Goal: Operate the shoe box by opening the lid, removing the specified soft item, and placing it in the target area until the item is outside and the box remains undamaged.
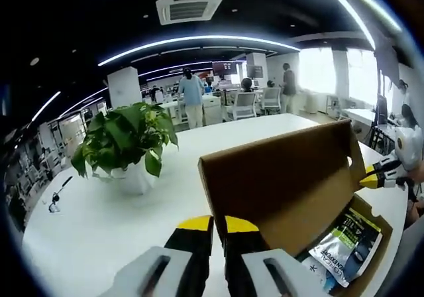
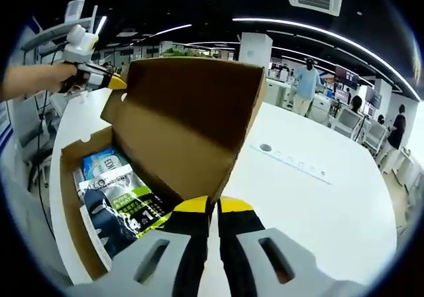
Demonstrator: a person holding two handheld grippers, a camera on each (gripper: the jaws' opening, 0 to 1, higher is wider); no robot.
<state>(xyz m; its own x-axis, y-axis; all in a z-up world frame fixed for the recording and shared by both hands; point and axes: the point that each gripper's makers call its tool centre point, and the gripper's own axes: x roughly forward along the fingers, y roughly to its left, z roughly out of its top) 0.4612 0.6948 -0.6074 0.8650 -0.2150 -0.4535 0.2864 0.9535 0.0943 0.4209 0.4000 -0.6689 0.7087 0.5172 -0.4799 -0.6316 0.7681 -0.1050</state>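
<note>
Your left tool [image 1: 218,225] & right tool [image 2: 213,207], jaws narrow, each pinch raised lid [image 2: 192,105] edge; packets [image 2: 116,197] in box [image 2: 69,197]; open bench [image 1: 86,224] beside plant [image 1: 126,138].

The raised lid [image 1: 278,178] hides part of the packets [image 1: 348,247]; their print is too small to read.

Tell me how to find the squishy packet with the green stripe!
Find the big brown shoe box on the white table, lid lifted up. Look inside: the packet lies flat in the bottom. It is black and silver with a lime-green band, unlike the blue packet beside it.
</note>
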